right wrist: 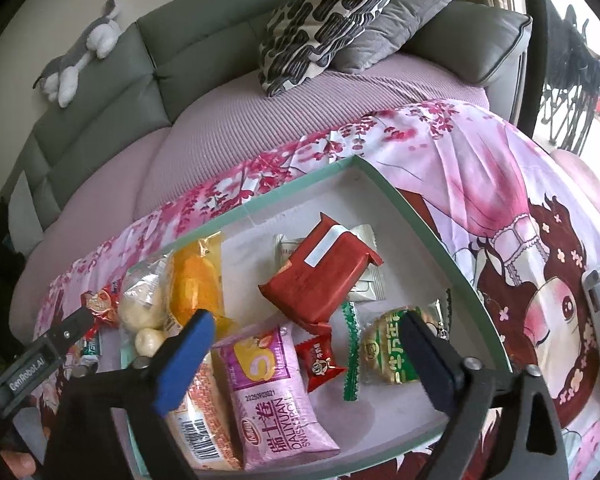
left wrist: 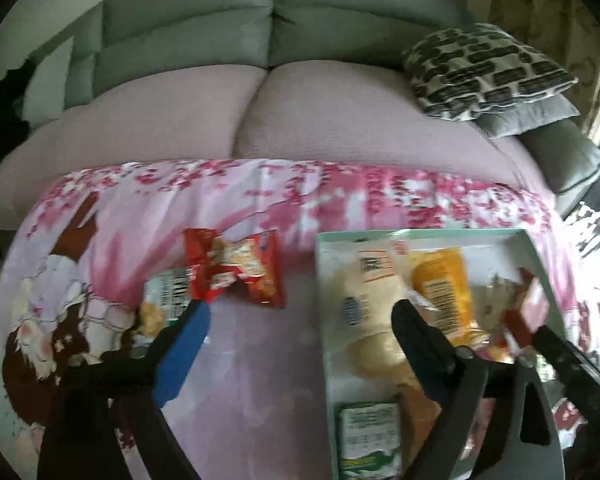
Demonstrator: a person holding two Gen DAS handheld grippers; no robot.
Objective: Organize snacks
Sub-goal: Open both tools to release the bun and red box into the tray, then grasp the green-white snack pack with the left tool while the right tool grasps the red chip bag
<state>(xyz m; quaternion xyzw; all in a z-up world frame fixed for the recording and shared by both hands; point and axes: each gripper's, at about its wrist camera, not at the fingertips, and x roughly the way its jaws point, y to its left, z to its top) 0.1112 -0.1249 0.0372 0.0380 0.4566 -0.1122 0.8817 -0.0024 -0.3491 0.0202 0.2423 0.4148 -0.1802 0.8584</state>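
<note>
Both grippers wide, nothing held. R gripper (right wrist: 304,348) over box (right wrist: 404,204); pink roll (right wrist: 276,392) lies between its jaws. L gripper (left wrist: 300,320): red packs (left wrist: 236,268) just ahead of left jaw, outside box. Next, prob: centre L on red pack, pinch mid-body, lift over rim

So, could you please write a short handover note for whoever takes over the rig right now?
Left gripper: open, nothing held, hovering over the left rim of the box.
Right gripper: open, nothing held, over the box interior.
Done: the box already holds the pink Swiss roll pack, the red packet, the green-labelled cake, an orange pack and others.
Left: the red snack packs and a green-and-white packet lie on the cloth outside the box; move them in.
</note>
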